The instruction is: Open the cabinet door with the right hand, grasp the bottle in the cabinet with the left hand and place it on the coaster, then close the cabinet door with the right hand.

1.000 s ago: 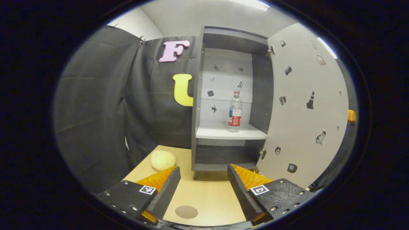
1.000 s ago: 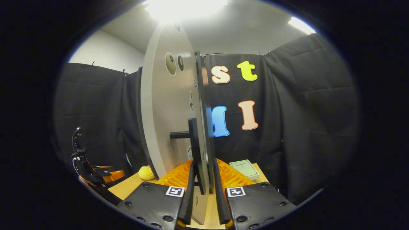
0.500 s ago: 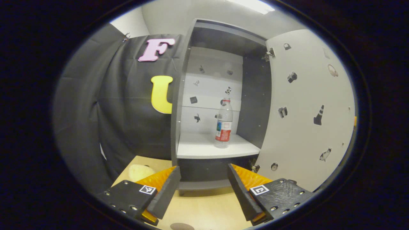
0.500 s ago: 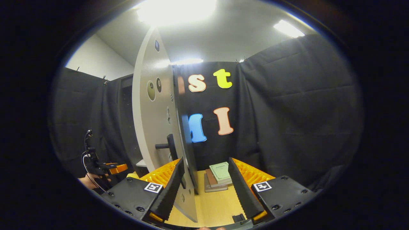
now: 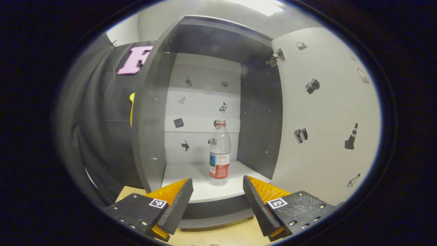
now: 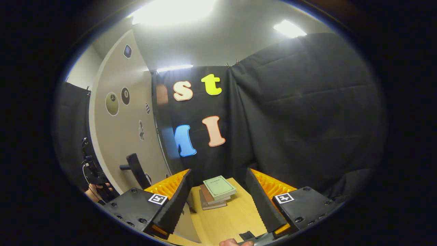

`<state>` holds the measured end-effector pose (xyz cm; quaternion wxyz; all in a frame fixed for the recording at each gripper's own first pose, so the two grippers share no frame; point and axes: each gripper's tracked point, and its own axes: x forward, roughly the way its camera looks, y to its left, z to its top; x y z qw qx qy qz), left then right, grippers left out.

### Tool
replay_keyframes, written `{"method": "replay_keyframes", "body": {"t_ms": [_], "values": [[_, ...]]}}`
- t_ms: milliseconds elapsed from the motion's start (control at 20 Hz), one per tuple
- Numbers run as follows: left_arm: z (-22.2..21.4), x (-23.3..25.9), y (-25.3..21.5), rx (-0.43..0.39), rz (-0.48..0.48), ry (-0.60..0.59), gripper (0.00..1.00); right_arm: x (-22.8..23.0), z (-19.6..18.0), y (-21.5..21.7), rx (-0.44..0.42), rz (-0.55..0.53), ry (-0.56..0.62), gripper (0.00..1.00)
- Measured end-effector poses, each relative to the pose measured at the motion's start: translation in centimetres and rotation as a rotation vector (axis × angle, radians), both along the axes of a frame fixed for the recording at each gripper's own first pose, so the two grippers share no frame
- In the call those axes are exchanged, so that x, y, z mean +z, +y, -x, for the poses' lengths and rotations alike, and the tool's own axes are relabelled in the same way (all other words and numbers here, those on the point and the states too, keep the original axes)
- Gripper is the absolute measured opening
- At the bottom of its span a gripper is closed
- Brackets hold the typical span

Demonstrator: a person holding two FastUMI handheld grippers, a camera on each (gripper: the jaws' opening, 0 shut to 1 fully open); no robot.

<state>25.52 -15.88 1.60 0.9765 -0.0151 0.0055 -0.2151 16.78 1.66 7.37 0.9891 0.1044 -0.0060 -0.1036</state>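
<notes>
A clear plastic bottle (image 5: 219,153) with a red cap and a red label stands upright on the white shelf (image 5: 205,189) of the grey cabinet (image 5: 150,136). My left gripper (image 5: 217,201) is open just in front of the shelf's edge, with the bottle beyond the gap between its fingers. The cabinet door (image 5: 324,116) stands swung wide open on the right. In the right gripper view the door (image 6: 119,136) with its dark handle (image 6: 135,165) lies to the left. My right gripper (image 6: 218,201) is open and apart from the handle, holding nothing.
A stack of books (image 6: 215,193) lies on the wooden table (image 6: 232,218) ahead of the right gripper. A hand holding the other gripper (image 6: 97,186) shows at the far left of the right gripper view. Black cloth walls surround the booth.
My right gripper let go of the door handle, opened and drew back to the right. My left gripper moved forward and up toward the shelf, so the bottle looms larger and the coaster left the view.
</notes>
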Motion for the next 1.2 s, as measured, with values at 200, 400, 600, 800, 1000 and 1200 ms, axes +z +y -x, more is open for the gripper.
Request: {"method": "replay_keyframes", "body": {"t_ms": [200,400,600,800,1000,1200], "values": [[-4.3,0.7,-2.8,0.013,-0.007,-0.002,0.94,-0.2,-3.9,-0.7,0.051,0.040,-0.001,0.98],[-9.0,-0.3,-4.3,0.052,-0.044,0.003,0.89,-1.4,-7.1,-0.8,0.102,0.079,0.029,0.98],[-12.5,-1.1,-4.6,0.083,-0.049,0.013,0.88,-1.8,-8.9,-0.4,0.137,0.088,0.041,0.98],[-14.0,-0.9,-5.7,0.058,-0.063,-0.016,0.90,-2.0,-9.3,-0.9,0.127,0.044,0.027,0.98],[-16.2,-1.2,-6.6,0.053,-0.041,0.009,0.90,-2.5,-9.2,-1.7,0.095,0.037,0.039,0.98],[-17.6,-0.8,-7.2,0.032,-0.023,0.010,0.90,-3.1,-9.2,-1.4,0.100,0.029,0.061,0.98]]}}
